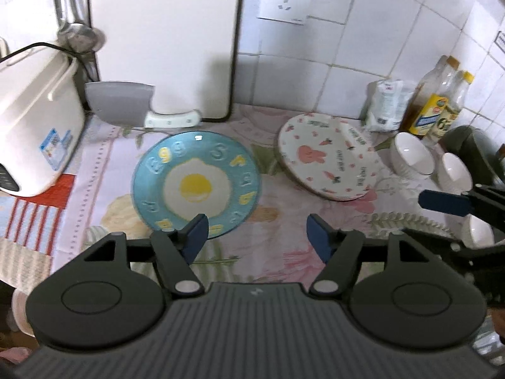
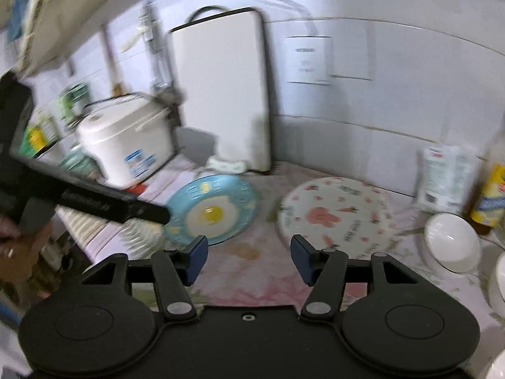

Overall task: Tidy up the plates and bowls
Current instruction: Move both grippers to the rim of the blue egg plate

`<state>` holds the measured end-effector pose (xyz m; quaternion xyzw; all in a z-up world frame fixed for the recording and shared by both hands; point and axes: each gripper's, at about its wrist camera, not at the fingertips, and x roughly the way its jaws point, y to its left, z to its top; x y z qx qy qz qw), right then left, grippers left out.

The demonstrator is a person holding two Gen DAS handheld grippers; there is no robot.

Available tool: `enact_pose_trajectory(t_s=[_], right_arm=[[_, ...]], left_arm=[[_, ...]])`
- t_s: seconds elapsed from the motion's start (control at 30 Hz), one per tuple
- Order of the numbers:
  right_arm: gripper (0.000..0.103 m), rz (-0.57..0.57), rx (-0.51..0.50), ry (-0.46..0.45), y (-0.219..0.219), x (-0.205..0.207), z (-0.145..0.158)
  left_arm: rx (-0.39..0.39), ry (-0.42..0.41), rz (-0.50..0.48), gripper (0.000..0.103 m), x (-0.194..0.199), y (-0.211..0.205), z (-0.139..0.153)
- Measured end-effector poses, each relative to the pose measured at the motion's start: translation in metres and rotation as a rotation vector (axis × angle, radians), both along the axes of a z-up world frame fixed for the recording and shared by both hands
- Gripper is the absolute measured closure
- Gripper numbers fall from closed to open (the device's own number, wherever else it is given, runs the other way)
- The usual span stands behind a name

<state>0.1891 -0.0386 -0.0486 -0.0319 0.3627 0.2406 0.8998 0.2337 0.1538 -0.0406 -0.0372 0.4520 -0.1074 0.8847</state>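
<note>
Hovering low over the floral-covered desk [image 1: 271, 189], both grippers are spread wide with nothing between their blue pads: the left gripper [image 1: 255, 237] sits just short of the near rim of the blue egg plate [image 1: 195, 184], and the right gripper [image 2: 249, 257] faces the gap between that plate and the bunny plate [image 2: 334, 218]. The likely step in hand is a first pick, probably stacking one plate on the other. To do it well, I would bring one finger under a rim and the other over it, pinching the lip rather than the flat centre, and lift level so nothing slides. The blue egg plate lies flat, face up, left of centre; being round it has no long axis. The bunny plate lies to its right, well apart from it, and appears tilted, its right side propped on something underneath that I cannot make out, so that raised rim looks the easier entry. White bowls [image 1: 410, 154] stand upright at the far right, mouths up, beside the oil bottles [image 1: 438, 104].
</note>
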Motion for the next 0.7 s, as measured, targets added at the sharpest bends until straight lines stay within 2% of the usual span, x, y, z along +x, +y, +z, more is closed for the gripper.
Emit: enact_pose_trajectory(t_s=[0.17,0.23,0.37,0.6,0.7], right_arm=[[0.038,0.062,0.011,-0.033,0.026,-0.003,-0.007],[0.035,0.072,0.023,-0.039,0.034,0.000,-0.012],[0.034,0.095,0.033,-0.033,0.044,0.013,-0.027],[0.033,0.083,0.044,-0.021,0.053,0.039,-0.067],[0.033,0.084,0.082,-0.020,0.056,0.051,-0.084]], left_arm=[[0.006,0.026,0.019,0.031,0.005,0.022,-0.015],[-0.004,0.038,0.012,0.030,0.006,0.030,-0.022],[-0.006,0.040,0.034,0.028,0.009,0.043,-0.036],[-0.025,-0.007,0.122,0.023,0.022,0.069,-0.064],[-0.054,-0.075,0.198,0.021,0.027,0.083,-0.079]])
